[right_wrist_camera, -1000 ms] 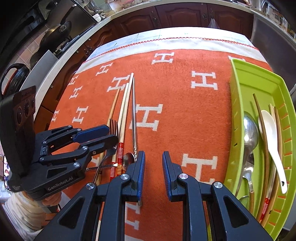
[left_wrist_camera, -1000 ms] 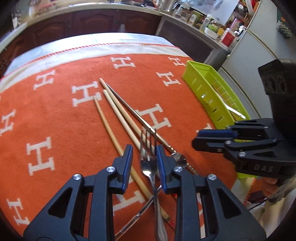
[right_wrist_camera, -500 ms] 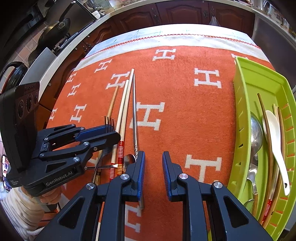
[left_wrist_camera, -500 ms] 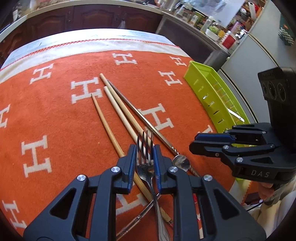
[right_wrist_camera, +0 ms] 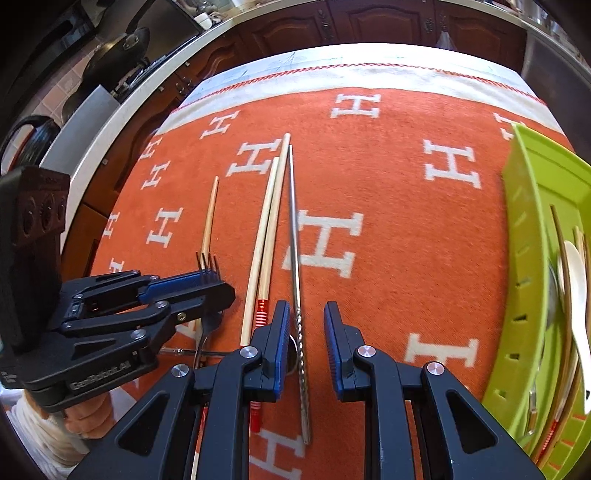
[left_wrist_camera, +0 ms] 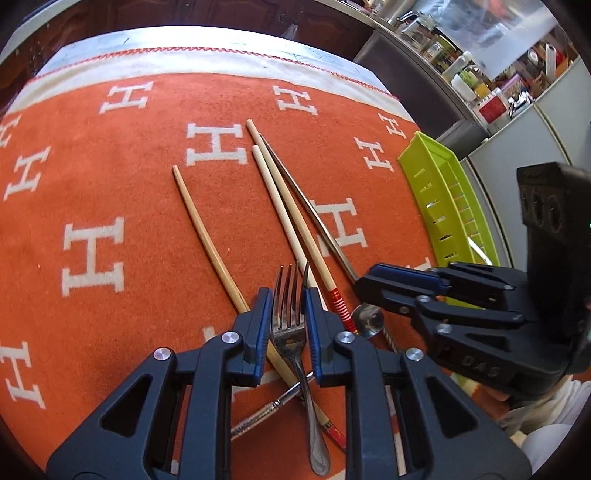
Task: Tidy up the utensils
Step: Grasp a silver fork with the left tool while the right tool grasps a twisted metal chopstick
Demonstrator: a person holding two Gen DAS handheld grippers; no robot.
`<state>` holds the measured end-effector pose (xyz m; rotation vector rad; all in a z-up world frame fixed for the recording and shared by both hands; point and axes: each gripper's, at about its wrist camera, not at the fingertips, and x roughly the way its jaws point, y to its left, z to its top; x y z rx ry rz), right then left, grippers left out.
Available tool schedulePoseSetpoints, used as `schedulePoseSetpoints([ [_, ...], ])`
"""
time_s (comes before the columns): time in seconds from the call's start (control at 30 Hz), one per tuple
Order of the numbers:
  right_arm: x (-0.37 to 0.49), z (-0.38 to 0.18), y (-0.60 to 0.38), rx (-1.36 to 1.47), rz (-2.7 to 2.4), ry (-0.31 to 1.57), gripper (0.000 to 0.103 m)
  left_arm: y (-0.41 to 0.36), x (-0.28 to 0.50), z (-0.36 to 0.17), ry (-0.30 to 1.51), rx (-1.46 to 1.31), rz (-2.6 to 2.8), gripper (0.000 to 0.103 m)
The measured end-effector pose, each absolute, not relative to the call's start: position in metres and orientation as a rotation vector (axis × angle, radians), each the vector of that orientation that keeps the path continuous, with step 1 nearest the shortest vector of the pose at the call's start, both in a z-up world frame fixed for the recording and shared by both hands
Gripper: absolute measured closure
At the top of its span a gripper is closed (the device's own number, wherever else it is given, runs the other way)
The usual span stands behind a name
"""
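Orange blanket [left_wrist_camera: 122, 177] patterned with white H letters; lime-green tray [right_wrist_camera: 528, 258]; red-banded chopsticks [right_wrist_camera: 264, 236].

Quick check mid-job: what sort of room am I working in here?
Most likely a home kitchen: a pan on a stove, dark wood cabinets under a counter, and jars and bottles crowded on a side counter.

The left gripper [left_wrist_camera: 286, 314] has just closed its fingers [left_wrist_camera: 258, 325] on the fork [left_wrist_camera: 290, 321].

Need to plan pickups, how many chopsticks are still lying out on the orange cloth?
4: a thin bamboo one leftmost, two pale red-banded ones side by side, one metal one rightmost. Their lower ends are partly hidden.
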<state>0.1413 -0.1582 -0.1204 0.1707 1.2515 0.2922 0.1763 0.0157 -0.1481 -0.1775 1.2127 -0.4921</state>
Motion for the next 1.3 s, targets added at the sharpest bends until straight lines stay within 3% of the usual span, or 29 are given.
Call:
schedulePoseSetpoints([
  [0.6, 0.143, -0.121, -0.141, 0.047, 0.275, 1.192, 0.088, 0.020, 0.173, -0.145, 1.240, -0.215, -0.519, 0.088],
  [0.7, 0.142, -0.122, -0.139, 0.027, 0.279, 1.181, 0.094, 0.018, 0.171, -0.144, 1.219, -0.179, -0.484, 0.100],
  [0.77, 0.142, -0.123, -0.137, 0.011, 0.277, 1.167, 0.097, 0.020, 0.171, -0.144, 1.223, -0.184, -0.462, 0.103],
  [1.3, 0.126, -0.100, -0.176, 0.166, 0.267, 1.126, 0.098, 0.010, 0.154, -0.120, 1.150, -0.113, -0.465, 0.103],
])
